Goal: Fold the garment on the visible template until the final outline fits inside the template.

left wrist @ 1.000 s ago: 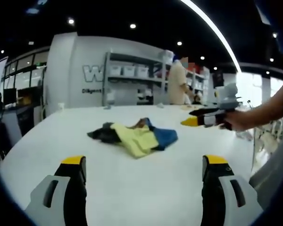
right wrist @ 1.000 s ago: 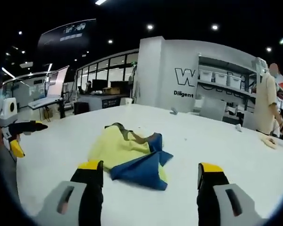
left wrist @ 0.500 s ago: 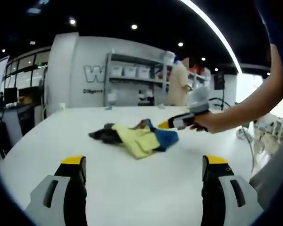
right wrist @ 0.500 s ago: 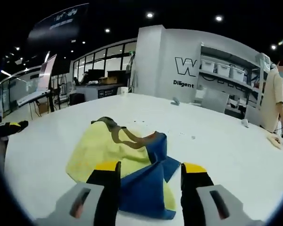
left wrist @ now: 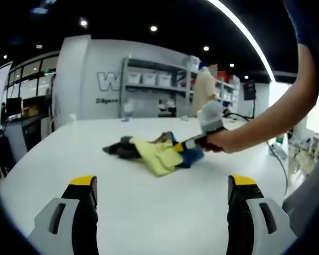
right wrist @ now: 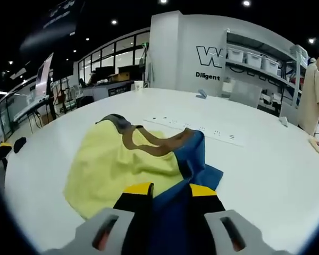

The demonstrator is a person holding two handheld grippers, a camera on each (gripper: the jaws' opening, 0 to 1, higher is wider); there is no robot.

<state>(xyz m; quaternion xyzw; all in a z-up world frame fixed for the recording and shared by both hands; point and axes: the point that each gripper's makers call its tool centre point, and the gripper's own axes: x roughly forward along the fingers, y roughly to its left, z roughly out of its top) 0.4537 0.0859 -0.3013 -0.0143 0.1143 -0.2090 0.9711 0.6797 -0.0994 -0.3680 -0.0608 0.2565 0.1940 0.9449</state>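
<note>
Garment (right wrist: 127, 164) bunched on table (right wrist: 266, 170); right gripper (right wrist: 169, 190) narrowed onto blue edge for unfolding, left gripper (left wrist: 162, 183) wide, empty, apart.

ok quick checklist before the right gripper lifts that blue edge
1. Right gripper at the garment's blue part: ok, jaws nearly closed with blue cloth between them.
2. Firm grip on the cloth: cannot tell, the tips hide the contact.
3. Left gripper ready: ok, open, held back over the white table.
4. Garment flat: not ok, lying crumpled.
5. Template visible: cannot tell, only faint marks on the table beyond the garment.
6. Whole garment in view: ok in the left gripper view.
</note>
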